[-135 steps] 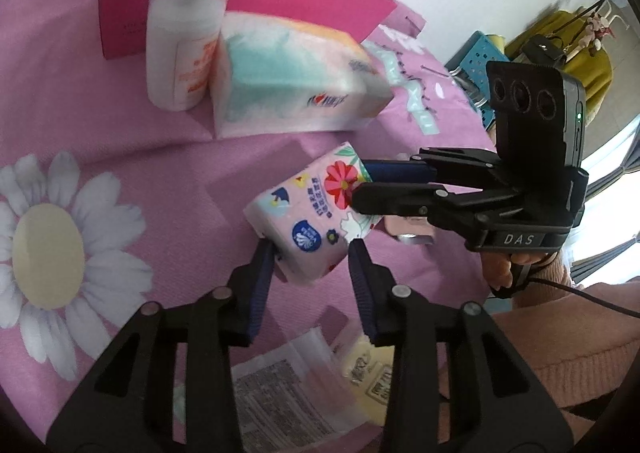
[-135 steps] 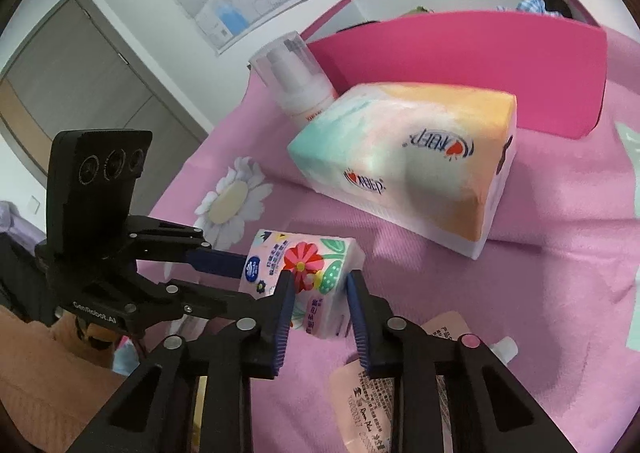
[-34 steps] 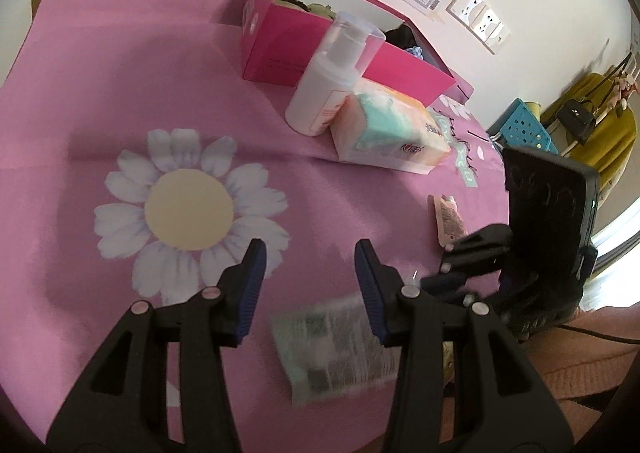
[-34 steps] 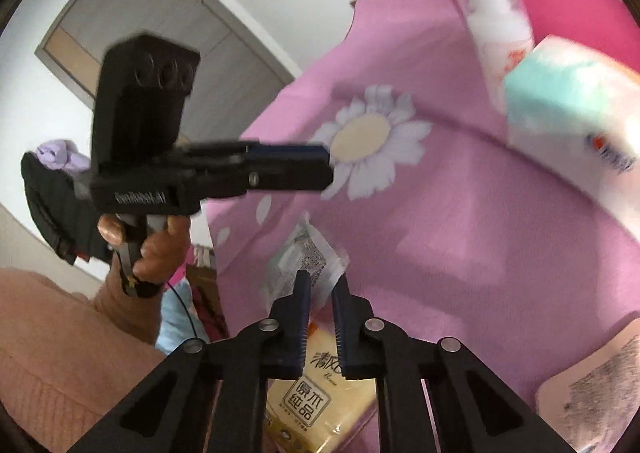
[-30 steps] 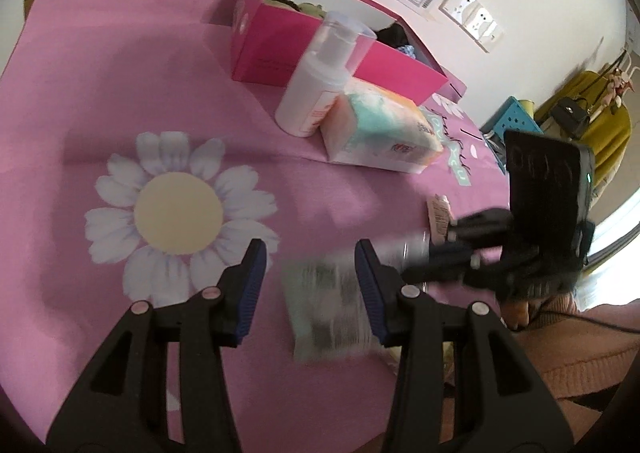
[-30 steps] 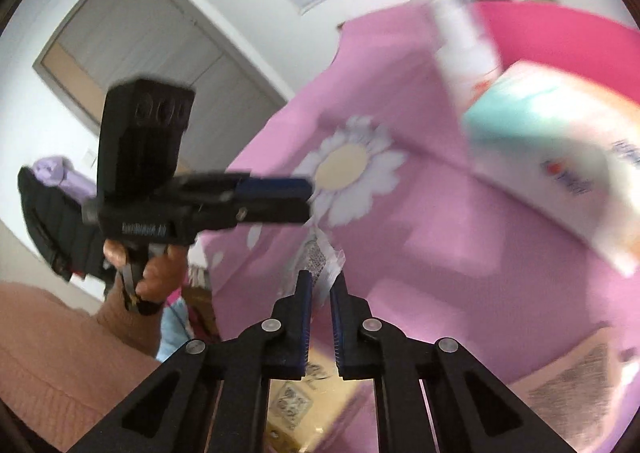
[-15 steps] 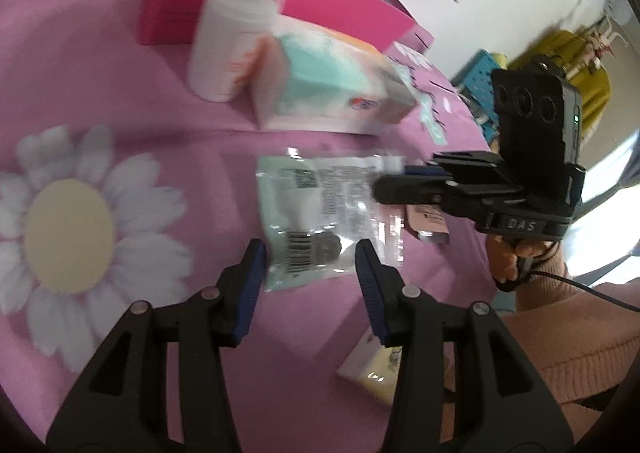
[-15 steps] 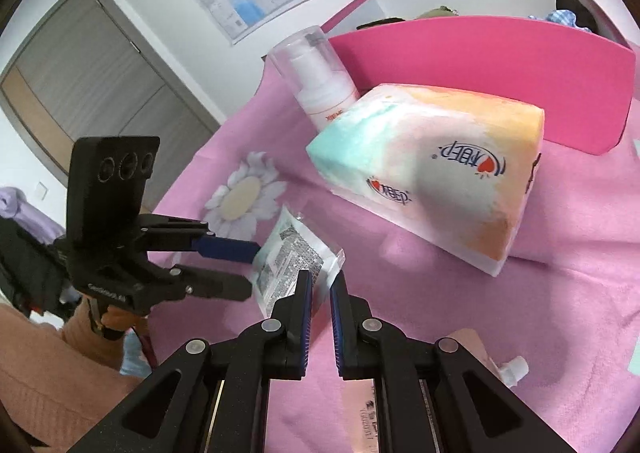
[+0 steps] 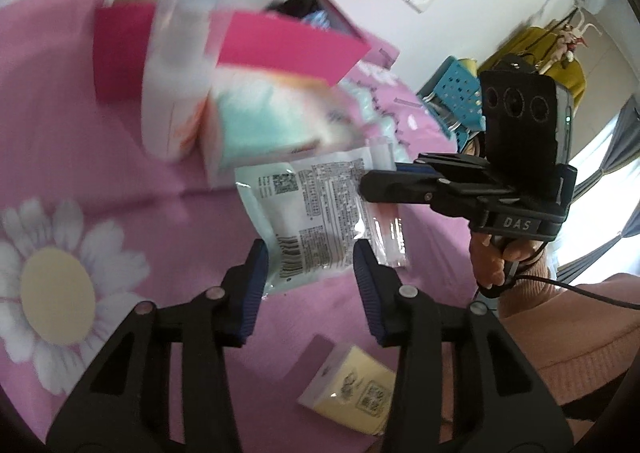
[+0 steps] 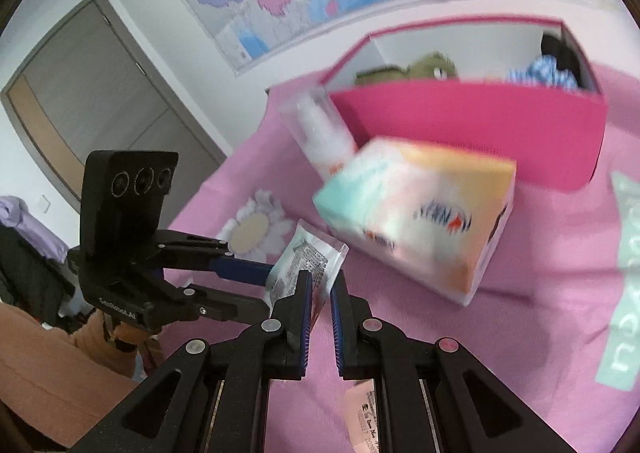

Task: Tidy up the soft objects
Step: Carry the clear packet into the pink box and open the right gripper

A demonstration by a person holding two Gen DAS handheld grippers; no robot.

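Note:
A pale green and white printed pouch (image 9: 316, 209) hangs above the pink cloth. My right gripper (image 10: 321, 285) is shut on its edge (image 10: 308, 265). In the left wrist view the right gripper (image 9: 368, 181) comes in from the right. My left gripper (image 9: 310, 257) straddles the pouch's lower end; its jaws are closing, and the pads sit beside the edges without clearly pressing. The left gripper (image 10: 270, 289) also shows in the right wrist view. A pink open box (image 10: 480, 133) at the back holds a green plush toy (image 10: 420, 71) and blue checked cloth (image 10: 540, 73).
In front of the box a large tissue pack (image 9: 264, 125) lies beside a white pump bottle (image 9: 176, 73). A yellow packet (image 9: 352, 393) and a pink sachet (image 10: 364, 413) lie on the daisy-print cloth (image 9: 56, 285). A blue basket (image 9: 456, 89) stands beyond the bed.
The right gripper lifted the pouch off the cloth and carried it toward the tissue pack and box. The left gripper followed, and the pouch's lower end now sits between its jaws.

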